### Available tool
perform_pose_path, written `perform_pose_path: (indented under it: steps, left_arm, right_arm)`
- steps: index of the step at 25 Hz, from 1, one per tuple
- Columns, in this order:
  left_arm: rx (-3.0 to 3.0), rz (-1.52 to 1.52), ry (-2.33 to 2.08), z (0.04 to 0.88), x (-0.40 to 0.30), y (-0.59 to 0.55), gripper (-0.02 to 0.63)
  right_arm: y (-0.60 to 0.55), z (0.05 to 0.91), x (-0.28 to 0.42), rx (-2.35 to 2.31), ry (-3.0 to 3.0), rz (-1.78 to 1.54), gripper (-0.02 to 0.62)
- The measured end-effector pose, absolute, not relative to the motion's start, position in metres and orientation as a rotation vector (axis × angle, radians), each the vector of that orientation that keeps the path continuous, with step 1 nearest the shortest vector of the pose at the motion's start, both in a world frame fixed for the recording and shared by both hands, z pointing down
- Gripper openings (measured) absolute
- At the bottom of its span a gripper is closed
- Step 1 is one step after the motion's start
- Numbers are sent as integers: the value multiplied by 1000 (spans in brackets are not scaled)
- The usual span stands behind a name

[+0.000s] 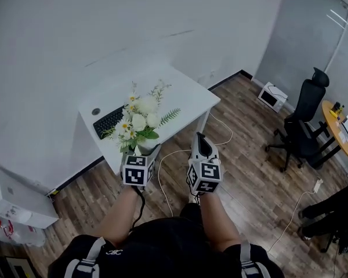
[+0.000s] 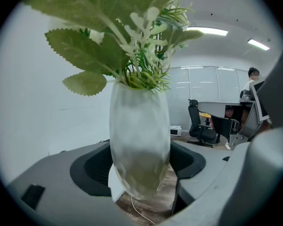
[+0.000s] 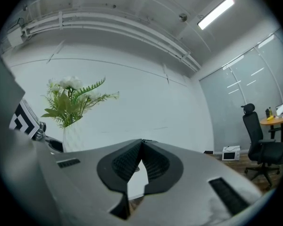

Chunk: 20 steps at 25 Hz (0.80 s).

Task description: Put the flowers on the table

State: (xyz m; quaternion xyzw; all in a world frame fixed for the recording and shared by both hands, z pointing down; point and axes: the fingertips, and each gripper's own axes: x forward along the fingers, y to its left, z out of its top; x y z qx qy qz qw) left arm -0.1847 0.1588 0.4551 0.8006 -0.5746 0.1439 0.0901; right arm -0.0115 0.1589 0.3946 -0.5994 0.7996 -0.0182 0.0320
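Left claw (image 1: 144, 151) (image 2: 139, 175) closed on the lower body of a frosted white vase (image 1: 145, 149) (image 2: 139, 145). One dark pad presses each side, and the jaws stand wide around the vase's girth. The vase sits squarely between the jaws, with its base just below the pads and its neck well above them.

The vase's long axis is upright. The flowers (image 1: 140, 117) (image 2: 132, 41), white blooms among green serrated leaves, point upward and fan out from the mouth.

In the head view the vase overlaps the near edge of the white bench (image 1: 185, 94), just beside a black keyboard (image 1: 108, 122). In the left gripper view, wooden floor (image 2: 153, 204) and a pale cable (image 2: 139, 211) show beneath the base.

Right claw (image 1: 200, 141) (image 3: 141, 149) has its jaws together at the tips and nothing between them. It is level with the left claw and near it, off the bench's front edge.

Left forearm (image 1: 119, 216) and right forearm (image 1: 214, 222) reach forward side by side from the body, marker cubes facing up.
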Motion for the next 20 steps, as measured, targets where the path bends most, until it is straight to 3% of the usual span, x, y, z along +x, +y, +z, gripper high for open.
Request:
perform_pose_path:
  steps: [20]
  left_arm:
    - [2292,408,-1774,446,-47,-126,376]
  right_arm:
    - [-137,390,102,-1677,2576,-107,5]
